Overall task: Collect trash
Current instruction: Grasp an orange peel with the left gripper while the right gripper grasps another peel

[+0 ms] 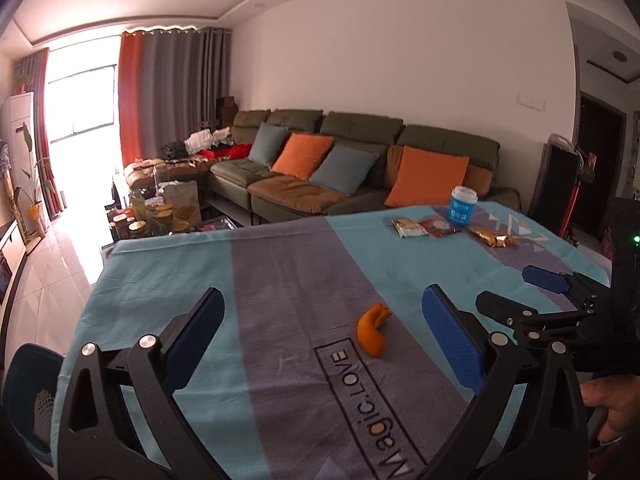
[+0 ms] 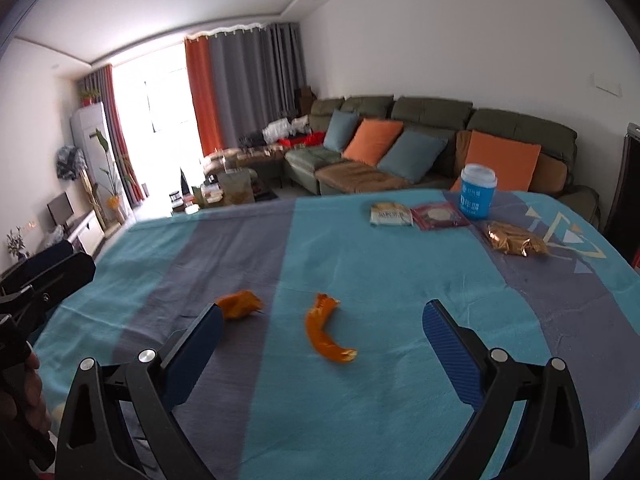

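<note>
Both grippers hang with jaws apart over the blue-and-grey clothed desk [image 2: 400,272], the right gripper [image 2: 322,326] nearer the curved orange peel strip [image 2: 326,336], lying lengthwise straight ahead between its jaws.

Both wrist cameras sat low over the table [image 1: 280,264], looking along their jaws toward the sofa [image 1: 360,168]. The left view sat nearer one orange peel [image 1: 374,330]; both shared the blue cup [image 2: 477,192].

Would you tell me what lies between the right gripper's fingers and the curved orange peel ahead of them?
Only bare tablecloth lies between the right gripper and the curved orange peel, as the right wrist view shows.
</note>
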### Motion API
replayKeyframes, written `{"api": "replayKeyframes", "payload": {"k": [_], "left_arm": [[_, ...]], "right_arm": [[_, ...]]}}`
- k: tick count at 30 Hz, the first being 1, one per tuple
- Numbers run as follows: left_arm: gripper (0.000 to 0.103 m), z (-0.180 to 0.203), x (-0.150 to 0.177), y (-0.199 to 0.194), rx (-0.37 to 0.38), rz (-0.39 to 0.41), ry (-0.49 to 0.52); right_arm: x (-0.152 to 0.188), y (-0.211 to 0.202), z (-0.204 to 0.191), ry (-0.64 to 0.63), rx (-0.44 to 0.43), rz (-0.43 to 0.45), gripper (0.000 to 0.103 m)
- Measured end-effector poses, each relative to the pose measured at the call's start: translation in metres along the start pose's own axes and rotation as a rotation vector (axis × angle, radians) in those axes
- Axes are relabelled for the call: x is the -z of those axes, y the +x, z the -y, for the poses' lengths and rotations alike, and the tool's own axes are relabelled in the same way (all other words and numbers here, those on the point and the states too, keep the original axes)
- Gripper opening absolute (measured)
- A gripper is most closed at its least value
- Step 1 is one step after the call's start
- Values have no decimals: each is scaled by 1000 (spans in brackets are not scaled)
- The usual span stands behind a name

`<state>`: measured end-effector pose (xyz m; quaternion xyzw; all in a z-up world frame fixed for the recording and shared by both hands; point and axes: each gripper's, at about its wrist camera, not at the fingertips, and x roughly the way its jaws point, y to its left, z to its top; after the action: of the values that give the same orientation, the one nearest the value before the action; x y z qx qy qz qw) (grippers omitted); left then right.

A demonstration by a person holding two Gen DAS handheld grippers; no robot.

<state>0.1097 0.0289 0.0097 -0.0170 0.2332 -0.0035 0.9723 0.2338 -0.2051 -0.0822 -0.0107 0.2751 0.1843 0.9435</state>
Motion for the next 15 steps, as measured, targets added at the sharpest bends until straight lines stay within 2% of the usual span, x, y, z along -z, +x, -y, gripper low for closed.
{"api": "replayKeyframes", "payload": {"k": [9,15], "left_arm": [[97,11,2,66,32,-125,-12],[97,21,7,104,33,-212,26]], "right_arm": [[3,35,7,-23,-7,-108,87],[4,49,8,-34,-15,-162,80]]}}
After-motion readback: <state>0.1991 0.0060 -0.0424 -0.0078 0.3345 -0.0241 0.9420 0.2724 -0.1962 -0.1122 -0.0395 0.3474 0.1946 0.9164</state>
